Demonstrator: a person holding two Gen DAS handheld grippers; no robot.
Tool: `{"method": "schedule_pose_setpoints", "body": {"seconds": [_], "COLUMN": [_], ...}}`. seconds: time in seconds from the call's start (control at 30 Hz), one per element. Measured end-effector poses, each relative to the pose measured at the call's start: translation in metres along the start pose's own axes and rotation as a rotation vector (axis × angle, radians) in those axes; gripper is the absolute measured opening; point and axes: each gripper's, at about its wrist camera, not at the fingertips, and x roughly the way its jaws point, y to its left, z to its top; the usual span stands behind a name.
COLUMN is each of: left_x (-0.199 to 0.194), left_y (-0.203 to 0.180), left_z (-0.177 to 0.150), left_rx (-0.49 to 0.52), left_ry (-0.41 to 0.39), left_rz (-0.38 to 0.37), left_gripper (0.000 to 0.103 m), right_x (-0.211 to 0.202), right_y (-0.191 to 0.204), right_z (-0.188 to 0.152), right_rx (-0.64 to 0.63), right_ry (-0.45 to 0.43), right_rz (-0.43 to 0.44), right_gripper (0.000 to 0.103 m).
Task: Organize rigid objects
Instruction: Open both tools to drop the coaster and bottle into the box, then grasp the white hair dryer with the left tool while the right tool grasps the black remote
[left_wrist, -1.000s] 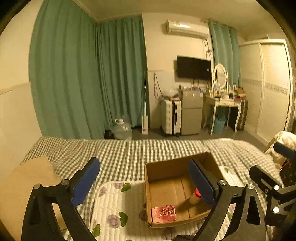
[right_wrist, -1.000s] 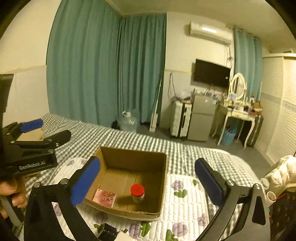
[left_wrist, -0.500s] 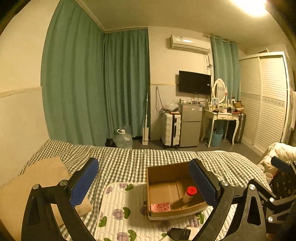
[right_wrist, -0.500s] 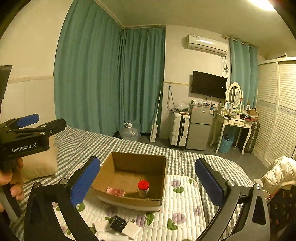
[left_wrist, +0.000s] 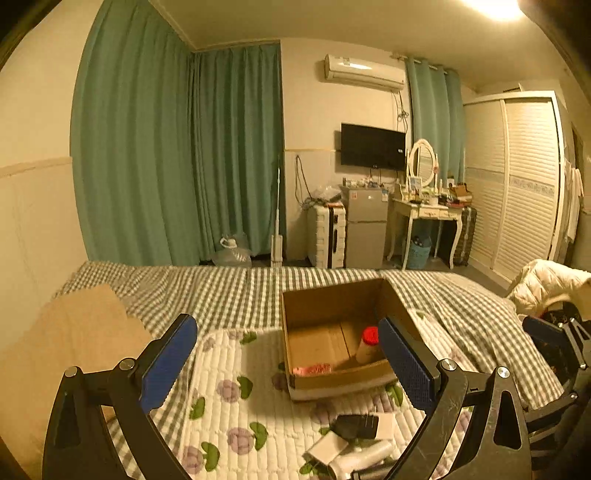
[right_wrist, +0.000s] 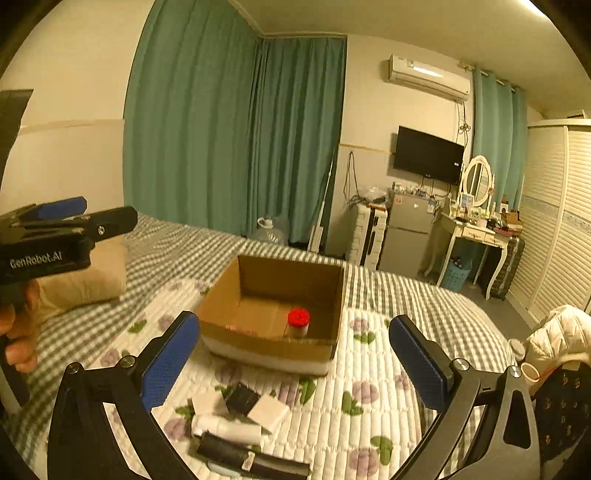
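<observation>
Pile (right_wrist: 240, 417) of small hard boxes near box (right_wrist: 273, 347): light, stiff, I judge; I'd pinch flat sides. Both grippers' jaws released, empty.

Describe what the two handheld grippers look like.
Both the left gripper and the right gripper have black, angular frames with silver bolts and two fingers faced with textured blue pads. The right view shows white "GenRobot.AI" lettering on the left gripper's side. No sleeves are visible.

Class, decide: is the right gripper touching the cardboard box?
Apart. In the right wrist view the right gripper is open and holds nothing, and quilted mat shows between its blue pads and the cardboard box beyond them.
</observation>
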Motion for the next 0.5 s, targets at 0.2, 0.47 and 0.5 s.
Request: {"method": "schedule_pose_setpoints", "body": {"seconds": [0.2,0.47,0.5], "left_x": [0.018,0.054,0.058], "left_y": [-0.004,-0.009,-0.009], "left_z": [-0.034,-0.102,-0.111], "left_rx": [0.016,0.022,0.032], "left_ry": [0.073,0.233,0.25], "left_rz": [-0.028,-0.036,-0.035], "left_gripper": [0.1,0.099,0.099], "right_x": [0.022,0.05,0.053], "right_y": [0.006,0.013,0.014], "right_z": [-0.041,-0.101,-0.107], "right_rx": [-0.034,-0.127,-0.134], "right_ry": [0.078,0.181,0.194], "right_rz": [0.017,0.043,0.044], "right_gripper": [0.103,0.103,0.103]}}
